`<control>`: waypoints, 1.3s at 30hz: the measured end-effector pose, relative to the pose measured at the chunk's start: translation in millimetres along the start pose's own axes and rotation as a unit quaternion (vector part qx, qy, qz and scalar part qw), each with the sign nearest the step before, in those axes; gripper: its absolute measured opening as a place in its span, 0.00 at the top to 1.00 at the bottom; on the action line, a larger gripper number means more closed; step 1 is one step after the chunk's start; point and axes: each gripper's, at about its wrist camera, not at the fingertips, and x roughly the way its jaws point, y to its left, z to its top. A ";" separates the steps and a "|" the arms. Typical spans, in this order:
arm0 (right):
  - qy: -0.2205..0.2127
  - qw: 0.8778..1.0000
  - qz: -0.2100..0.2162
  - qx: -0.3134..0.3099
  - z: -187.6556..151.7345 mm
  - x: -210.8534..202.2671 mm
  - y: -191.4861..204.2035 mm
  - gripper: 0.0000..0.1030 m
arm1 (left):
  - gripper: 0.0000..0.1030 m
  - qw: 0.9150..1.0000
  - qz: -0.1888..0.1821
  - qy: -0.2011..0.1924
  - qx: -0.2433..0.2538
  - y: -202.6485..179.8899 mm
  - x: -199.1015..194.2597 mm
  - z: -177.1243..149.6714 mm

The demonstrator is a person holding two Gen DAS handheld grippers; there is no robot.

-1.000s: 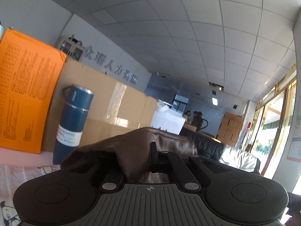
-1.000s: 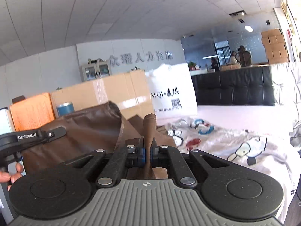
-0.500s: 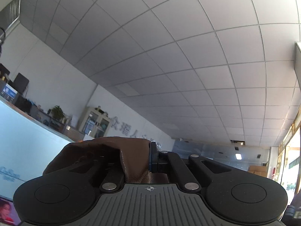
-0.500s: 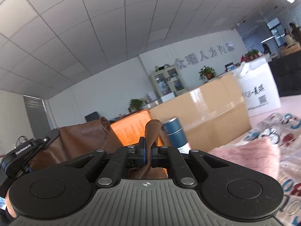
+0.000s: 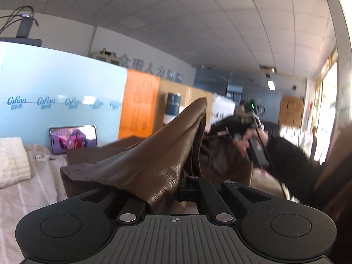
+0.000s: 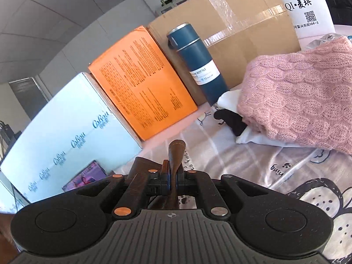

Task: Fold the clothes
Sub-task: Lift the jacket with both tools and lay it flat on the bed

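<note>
— Both wrist views have dropped from the ceiling tiles of half a second ago to the bed and its boxes. What grips what?

— On the left, the left gripper [image 5: 186,194] has its jaws together on a fold of the brown garment [image 5: 154,160], which rises from it in a peak and drapes over the jaw on that side. The right hand [image 5: 248,140], blurred, holds its own tool beyond the peak.

— And the right?

— Its view shows the right gripper [image 6: 173,184] clamped on a narrow upright strip of the garment [image 6: 176,154], over the sheet [image 6: 275,176].

— Around it?

— A pink knit [image 6: 303,96] lies toward the sheet's far right. Along the far edge stand a blue box [image 6: 66,132], an orange box [image 6: 143,81], a bottle [image 6: 198,63] and a carton [image 6: 237,26]; a phone [image 5: 73,138] leans on the blue box.
</note>
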 end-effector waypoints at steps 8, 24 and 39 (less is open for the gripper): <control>0.007 0.998 -0.029 -0.054 -8.3 -22.1 6.5 0.48 | 0.84 0.989 0.035 0.135 0.043 -7.3 11.5 -25.5; 0.115 0.990 0.037 0.067 -101.4 -152.3 -24.3 0.20 | 0.14 0.983 0.156 0.096 0.002 -6.1 -20.4 -45.3; 0.188 0.976 0.110 -0.019 -146.9 -133.4 36.9 0.89 | 0.16 0.959 0.197 0.081 0.188 -44.5 -3.1 -47.8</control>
